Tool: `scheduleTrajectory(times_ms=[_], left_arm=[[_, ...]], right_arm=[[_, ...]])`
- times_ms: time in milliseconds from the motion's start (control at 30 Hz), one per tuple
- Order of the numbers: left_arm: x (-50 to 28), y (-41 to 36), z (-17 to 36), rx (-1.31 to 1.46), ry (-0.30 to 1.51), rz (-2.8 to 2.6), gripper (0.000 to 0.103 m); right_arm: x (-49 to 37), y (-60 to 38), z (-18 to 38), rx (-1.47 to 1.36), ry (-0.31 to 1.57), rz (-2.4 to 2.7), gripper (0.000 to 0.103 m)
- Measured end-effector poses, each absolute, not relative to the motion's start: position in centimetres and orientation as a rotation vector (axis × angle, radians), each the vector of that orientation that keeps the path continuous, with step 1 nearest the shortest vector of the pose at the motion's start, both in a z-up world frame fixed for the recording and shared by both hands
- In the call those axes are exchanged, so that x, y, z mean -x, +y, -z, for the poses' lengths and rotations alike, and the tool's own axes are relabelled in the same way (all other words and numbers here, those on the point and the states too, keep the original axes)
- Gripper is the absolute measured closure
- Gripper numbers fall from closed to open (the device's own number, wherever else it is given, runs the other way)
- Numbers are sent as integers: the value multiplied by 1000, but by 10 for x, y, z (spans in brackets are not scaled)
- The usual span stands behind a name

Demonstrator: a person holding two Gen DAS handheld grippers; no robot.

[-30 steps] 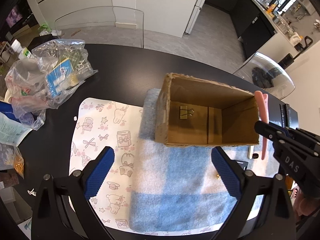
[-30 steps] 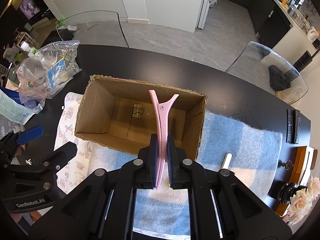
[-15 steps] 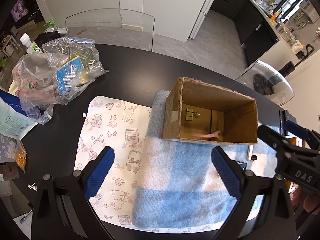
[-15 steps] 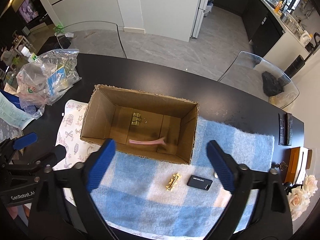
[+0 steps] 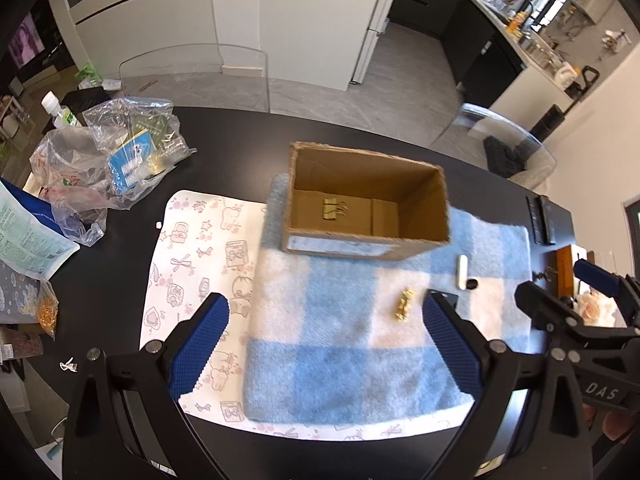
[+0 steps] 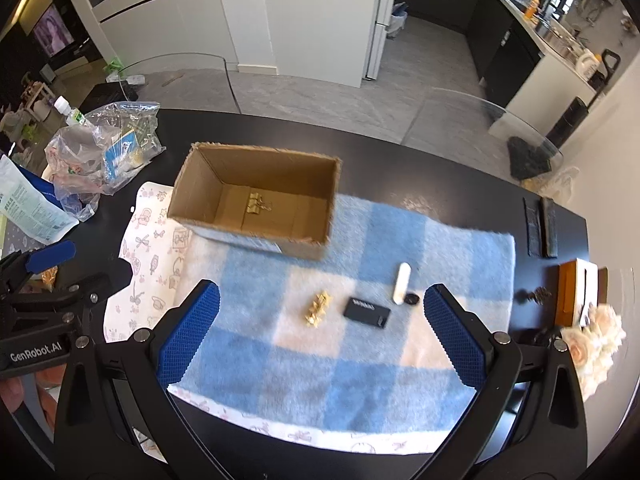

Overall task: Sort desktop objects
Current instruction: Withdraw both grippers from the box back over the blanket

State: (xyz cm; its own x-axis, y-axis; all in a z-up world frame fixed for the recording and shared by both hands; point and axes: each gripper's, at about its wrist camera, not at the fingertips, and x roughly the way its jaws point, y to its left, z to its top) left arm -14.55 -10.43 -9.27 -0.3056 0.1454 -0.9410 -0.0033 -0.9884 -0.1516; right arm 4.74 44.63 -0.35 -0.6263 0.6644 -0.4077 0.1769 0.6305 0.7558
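Closest to me, both claws hang over the near edge of the blue-and-white checked cloth (image 6: 360,360), and both gape wide with nothing between their blue pads. The right gripper (image 6: 320,336) sits over the cloth's near middle; the left gripper (image 5: 324,340) is beside it, nearer the cloth's left edge, where the patterned paper (image 5: 192,256) pokes out from under it.

A little further in on the cloth lie the loose bits — a gold hair clip (image 6: 318,307), a flat black tag (image 6: 367,311) just right of it, and a white stick (image 6: 401,282) with a small black cap (image 6: 410,299) at its near end.

Beyond those, on the cloth's far left corner, stands the cardboard box (image 6: 256,204), open on top. A gold binder clip (image 6: 256,205) rests on its floor (the near wall hides part of the bottom, so I cannot tell what else is inside).

Left of the cloth, on the black table (image 5: 224,148), sits a crumpled heap of clear plastic bags (image 5: 104,160).
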Motion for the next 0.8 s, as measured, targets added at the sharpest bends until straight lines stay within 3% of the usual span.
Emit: scheduleTrajectory(times_ms=[467,800], left_arm=[[64,-22,62,1713,-88,-2424,6],[28,5,51,1706,-44,-2417,6]], right_arm=[[7,292,-4,-654,2226,-704,0],[29,240,-12,-669,2225,-670,0]])
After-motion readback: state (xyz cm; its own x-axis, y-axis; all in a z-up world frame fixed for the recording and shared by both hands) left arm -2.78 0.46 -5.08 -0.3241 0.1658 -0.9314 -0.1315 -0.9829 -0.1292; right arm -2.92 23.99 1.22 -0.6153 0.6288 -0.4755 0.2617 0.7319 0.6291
